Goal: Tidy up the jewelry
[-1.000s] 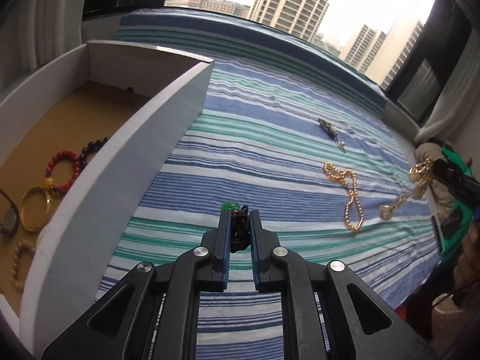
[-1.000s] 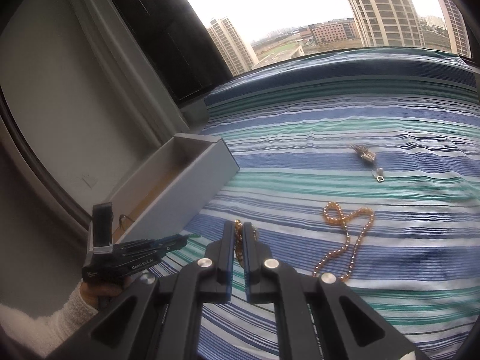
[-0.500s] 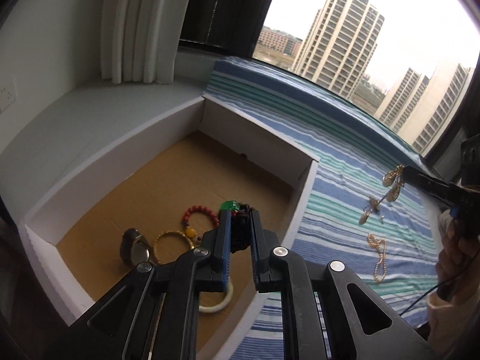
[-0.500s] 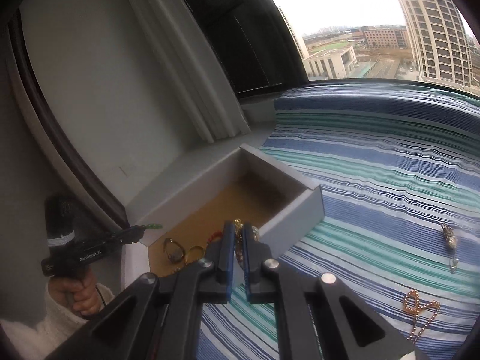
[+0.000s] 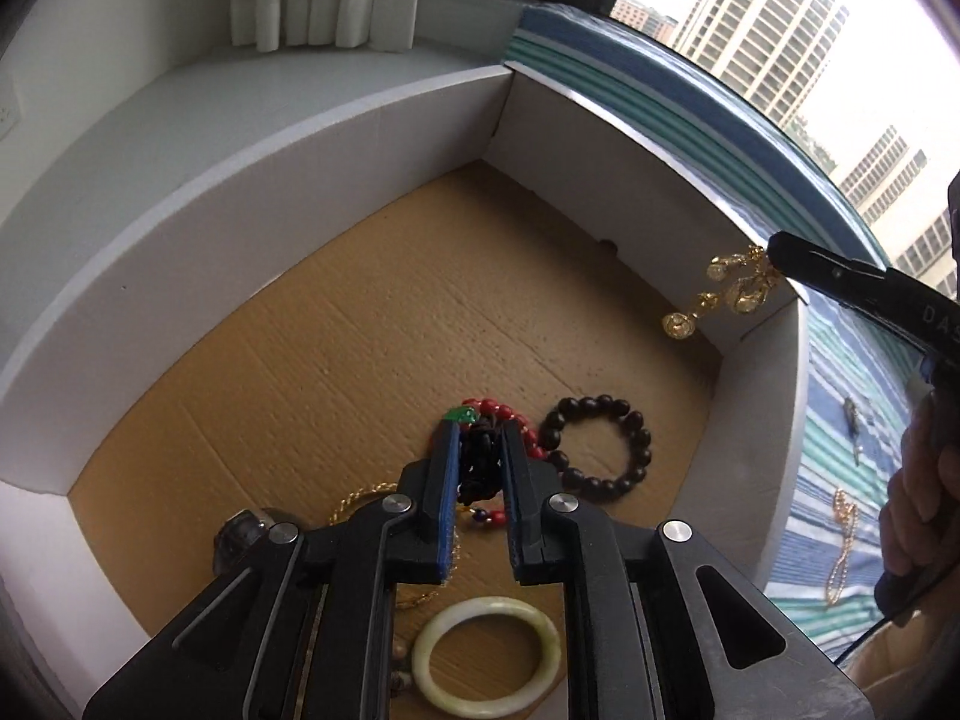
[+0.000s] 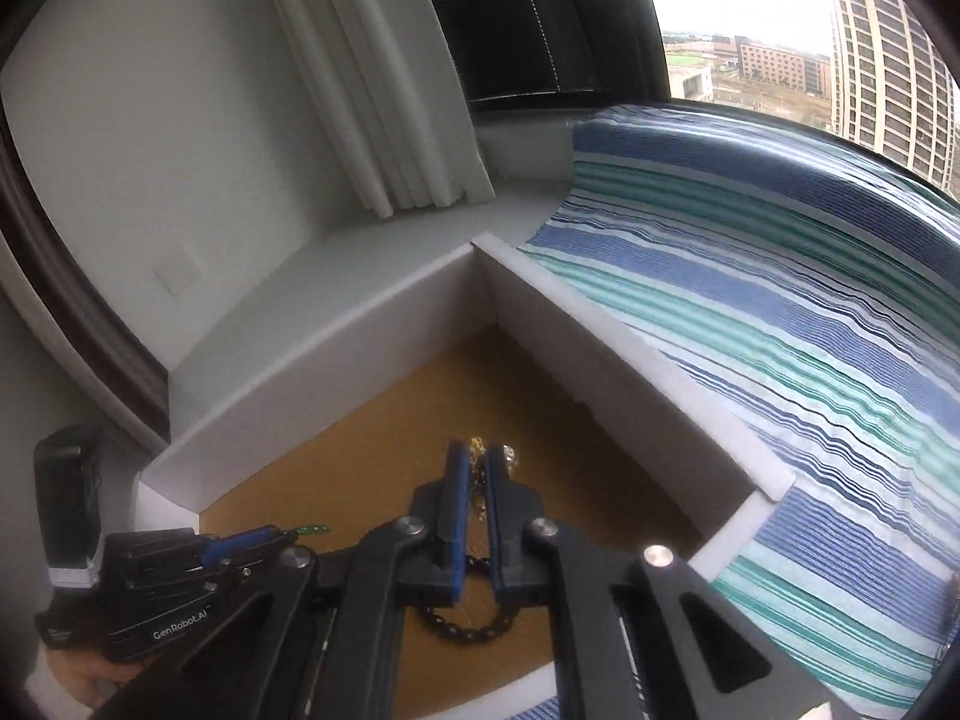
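Observation:
A white box (image 5: 300,192) with a brown cardboard floor fills the left wrist view. My left gripper (image 5: 480,429) hangs over its floor. A black cord piece with a green pendant (image 5: 480,462) sits between its pads, and the jaws are opening. Below lie a red bead bracelet (image 5: 516,420), a black bead bracelet (image 5: 600,450), a pale jade bangle (image 5: 486,654) and a gold bangle (image 5: 360,495). My right gripper (image 6: 476,453) is over the box's far corner, holding a dangling gold necklace (image 5: 738,294). Its jaws are just opening.
The box (image 6: 600,336) stands on a white sill beside a blue, green and white striped cloth (image 6: 780,300). On that cloth lie a gold bead necklace (image 5: 843,540) and a small dark pendant (image 5: 852,420). A white curtain hangs behind the box.
Both grippers swung from above the striped cloth to over the box, carrying their pieces. The left jaws stand a little wider than before.

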{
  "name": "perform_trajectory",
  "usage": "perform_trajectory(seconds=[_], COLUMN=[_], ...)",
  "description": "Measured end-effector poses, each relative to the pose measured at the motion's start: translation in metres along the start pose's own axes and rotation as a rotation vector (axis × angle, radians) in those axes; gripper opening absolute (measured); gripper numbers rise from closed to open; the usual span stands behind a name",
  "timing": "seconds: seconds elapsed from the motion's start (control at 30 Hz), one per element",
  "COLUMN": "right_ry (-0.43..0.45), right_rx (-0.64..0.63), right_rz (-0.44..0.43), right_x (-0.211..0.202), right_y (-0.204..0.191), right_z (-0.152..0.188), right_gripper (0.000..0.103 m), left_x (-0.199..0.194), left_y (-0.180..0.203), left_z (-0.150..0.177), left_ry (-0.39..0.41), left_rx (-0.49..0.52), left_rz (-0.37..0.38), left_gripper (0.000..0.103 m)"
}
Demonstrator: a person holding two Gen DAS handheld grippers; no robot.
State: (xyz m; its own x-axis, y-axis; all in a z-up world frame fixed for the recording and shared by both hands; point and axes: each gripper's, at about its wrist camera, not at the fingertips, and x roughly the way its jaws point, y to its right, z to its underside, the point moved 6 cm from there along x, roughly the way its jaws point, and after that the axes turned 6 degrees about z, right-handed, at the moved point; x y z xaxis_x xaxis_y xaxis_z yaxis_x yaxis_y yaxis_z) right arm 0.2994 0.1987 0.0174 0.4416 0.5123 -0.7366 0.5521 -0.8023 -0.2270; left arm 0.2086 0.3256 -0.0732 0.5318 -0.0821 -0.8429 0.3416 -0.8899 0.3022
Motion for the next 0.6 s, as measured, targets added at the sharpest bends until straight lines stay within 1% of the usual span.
perform_trajectory(seconds=[0.03,0.07,0.1,0.13,0.17,0.2,0.23,0.27,0.3,0.33,0.37,0.4,0.47,0.53,0.6], right_ry=[-0.013,-0.019,-0.013,0.002,0.02,0.037,0.052,0.064,0.071,0.079,0.086,0.088,0.093,0.098,0.098], right_rx=[0.02,0.045,0.07,0.092,0.103,0.105,0.103,0.101,0.098,0.093,0.085,0.076,0.063,0.055,0.044], right_rz=[0.011,0.022,0.03,0.038,0.041,0.052,0.06,0.069,0.077,0.085,0.092,0.102,0.14,0.191,0.257], right_x=[0.005,0.008,0.006,0.003,-0.004,-0.012,-0.022,-0.031,-0.041,-0.051,-0.062,-0.073,-0.094,-0.115,-0.134], right_y=[0.005,0.01,0.015,0.02,0.025,0.028,0.031,0.034,0.037,0.039,0.041,0.043,0.051,0.062,0.075], right_z=[0.002,0.004,0.006,0.008,0.012,0.018,0.025,0.034,0.044,0.056,0.069,0.083,0.114,0.15,0.185], right_gripper=[0.01,0.012,0.013,0.018,0.024,0.027,0.037,0.049,0.053,0.057,0.059,0.061,0.07,0.071,0.071], left_x=[0.002,0.001,-0.005,-0.012,-0.02,-0.03,-0.039,-0.049,-0.059,-0.069,-0.077,-0.084,-0.093,-0.094,-0.086], left_y=[0.002,0.002,0.002,0.003,0.006,0.01,0.015,0.022,0.03,0.04,0.052,0.064,0.092,0.119,0.145], left_z=[0.002,0.003,0.006,0.008,0.011,0.015,0.018,0.023,0.029,0.037,0.044,0.053,0.073,0.094,0.115], left_ry=[-0.002,0.0,0.013,0.031,0.05,0.072,0.095,0.117,0.138,0.156,0.171,0.181,0.191,0.188,0.163], left_rx=[0.004,0.007,0.009,0.013,0.022,0.035,0.051,0.067,0.086,0.109,0.133,0.161,0.221,0.265,0.298], left_rz=[-0.017,-0.022,-0.021,-0.023,-0.028,-0.028,-0.024,-0.016,-0.002,0.017,0.039,0.064,0.11,0.159,0.214], left_gripper=[0.025,0.04,0.046,0.053,0.058,0.06,0.066,0.072,0.074,0.079,0.082,0.084,0.089,0.092,0.093])
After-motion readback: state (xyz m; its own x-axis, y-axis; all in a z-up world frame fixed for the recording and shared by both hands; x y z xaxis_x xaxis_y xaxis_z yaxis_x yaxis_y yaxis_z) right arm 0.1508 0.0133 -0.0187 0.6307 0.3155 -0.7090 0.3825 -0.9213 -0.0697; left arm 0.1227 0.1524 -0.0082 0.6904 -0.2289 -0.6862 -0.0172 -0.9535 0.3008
